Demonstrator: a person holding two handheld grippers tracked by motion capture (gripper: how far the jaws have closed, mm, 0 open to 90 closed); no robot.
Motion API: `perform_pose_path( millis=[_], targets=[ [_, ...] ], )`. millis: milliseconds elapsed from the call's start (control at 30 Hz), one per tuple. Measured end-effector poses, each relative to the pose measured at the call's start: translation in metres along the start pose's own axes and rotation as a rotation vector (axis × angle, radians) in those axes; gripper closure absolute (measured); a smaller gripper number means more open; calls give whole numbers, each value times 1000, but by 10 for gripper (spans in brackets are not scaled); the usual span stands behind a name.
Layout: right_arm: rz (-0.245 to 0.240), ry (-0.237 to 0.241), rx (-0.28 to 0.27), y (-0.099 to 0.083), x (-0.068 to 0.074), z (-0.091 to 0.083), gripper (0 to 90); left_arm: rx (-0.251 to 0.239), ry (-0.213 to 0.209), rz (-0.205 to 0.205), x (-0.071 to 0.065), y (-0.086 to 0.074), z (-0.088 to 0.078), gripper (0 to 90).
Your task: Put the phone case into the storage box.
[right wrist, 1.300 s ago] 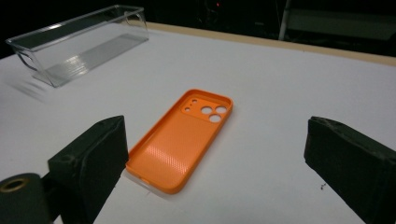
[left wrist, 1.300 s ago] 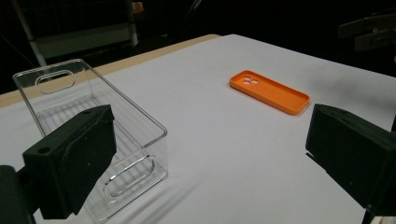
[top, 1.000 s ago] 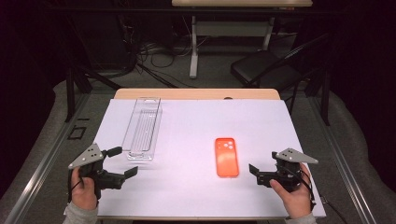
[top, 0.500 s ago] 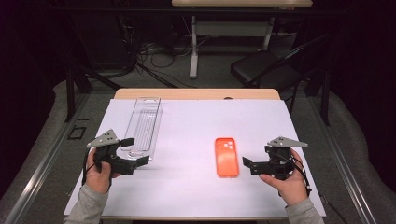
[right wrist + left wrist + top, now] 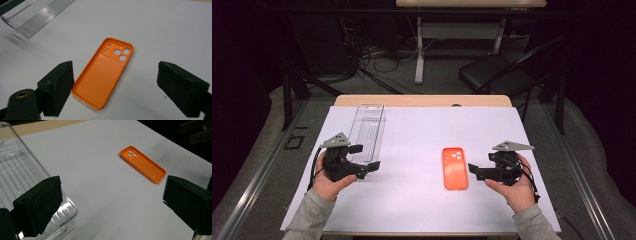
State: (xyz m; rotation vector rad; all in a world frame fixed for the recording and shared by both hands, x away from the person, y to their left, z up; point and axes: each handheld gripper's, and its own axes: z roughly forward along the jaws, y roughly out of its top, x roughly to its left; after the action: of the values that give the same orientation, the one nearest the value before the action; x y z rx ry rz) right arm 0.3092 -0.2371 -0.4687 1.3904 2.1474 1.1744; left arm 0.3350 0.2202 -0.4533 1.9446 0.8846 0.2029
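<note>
White table sheet (image 5: 422, 200): both grippers moved inward; right gripper (image 5: 472, 170), jaws apart but just narrowing, brought beside orange phone case (image 5: 455, 168); left gripper (image 5: 373, 165) apart, empty, at clear tray (image 5: 368, 131). Pickup judged imminent.

I see the white bench (image 5: 422, 130) evenly bright against a dark room; soft shadows, near jaws blurred, clear tray (image 5: 37, 17) glinting faintly.

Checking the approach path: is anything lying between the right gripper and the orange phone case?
Nothing visible. The right gripper, jaws apart and just closing a little, faces the orange phone case across bare white table cover. The clear tray lies well off by the left gripper.
</note>
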Motion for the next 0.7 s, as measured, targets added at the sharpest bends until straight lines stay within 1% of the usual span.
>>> perform_pose_path(
  millis=[100,133,200,233,300,333,367,400,433,500,600,667,700],
  targets=[
    [-14,-8,27,4,2,2,182,14,35,10,-2,10,2,48],
    [-22,-12,38,6,2,3,195,11,44,7,-2,12,3,60],
    [-33,-10,60,9,3,5,207,9,57,15,-3,18,5,71],
    [-30,-10,66,11,4,6,212,6,66,18,-3,20,6,74],
    [-25,-5,78,14,5,8,218,7,66,18,-3,23,7,78],
    [-24,-6,89,16,5,9,218,4,65,16,-2,28,11,79],
    [-24,-6,89,16,5,9,218,4,65,16,-2,28,11,78],
    [-25,-4,111,19,6,11,218,2,81,21,-1,32,14,79],
    [-27,-2,124,21,6,13,226,2,81,21,-1,32,14,79],
    [-28,-2,147,24,6,16,232,1,94,21,3,38,18,79],
    [-24,-6,180,30,8,21,250,-13,84,13,7,42,20,80],
    [-32,-9,201,33,8,24,272,-19,86,16,8,41,20,110],
    [-32,-9,201,33,8,24,272,-19,86,16,8,41,20,118]
  ],
)
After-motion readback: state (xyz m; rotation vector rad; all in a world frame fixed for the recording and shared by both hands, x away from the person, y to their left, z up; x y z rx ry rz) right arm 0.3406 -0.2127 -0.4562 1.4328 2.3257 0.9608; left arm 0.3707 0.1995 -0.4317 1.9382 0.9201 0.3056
